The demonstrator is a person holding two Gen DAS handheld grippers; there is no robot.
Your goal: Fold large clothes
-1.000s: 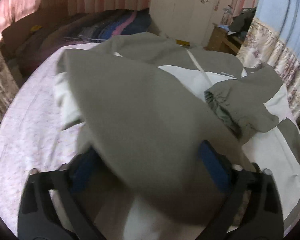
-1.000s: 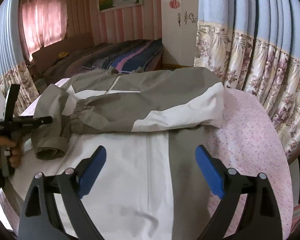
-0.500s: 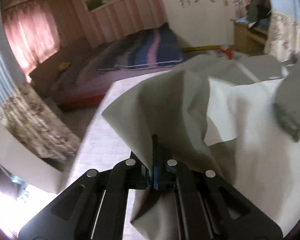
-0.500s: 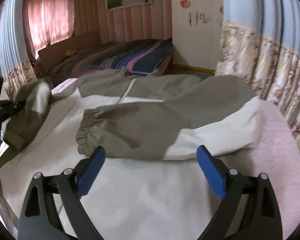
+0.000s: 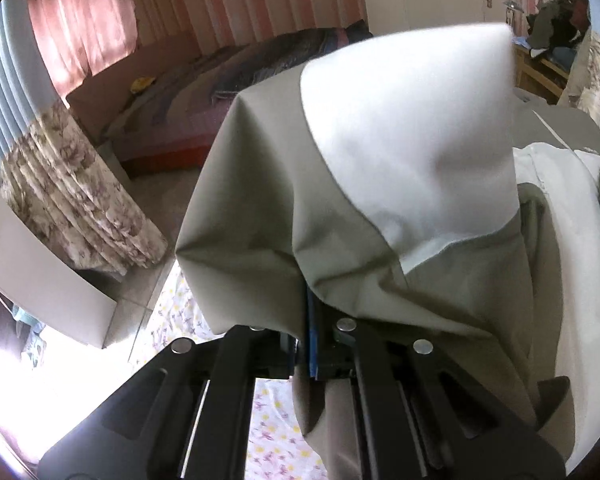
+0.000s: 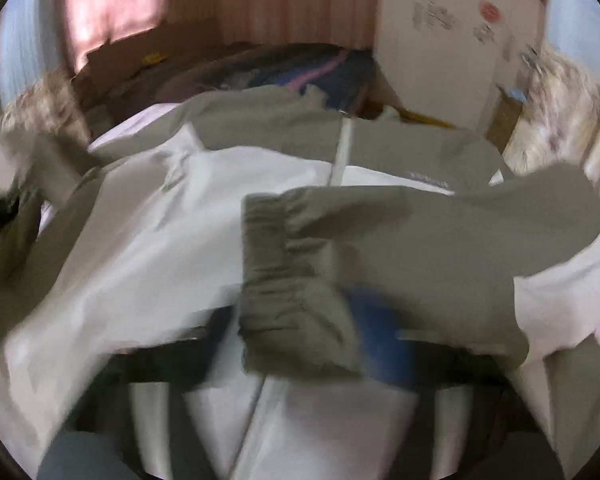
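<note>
The left gripper [image 5: 314,336] is clamped on a raised fold of the grey-and-white jacket [image 5: 364,184], which otherwise lies spread on the floral-covered desk [image 5: 180,312], while the right gripper [image 6: 300,320], blurred, is closing around the elastic cuff [image 6: 284,264] of the sleeve folded across the front.

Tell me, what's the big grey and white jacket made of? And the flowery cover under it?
Jacket: likely thin woven synthetic, smooth and matte; it folds in crisp creases and has a gathered elastic cuff. Flowery cover: probably printed cotton, though too little shows.
</note>
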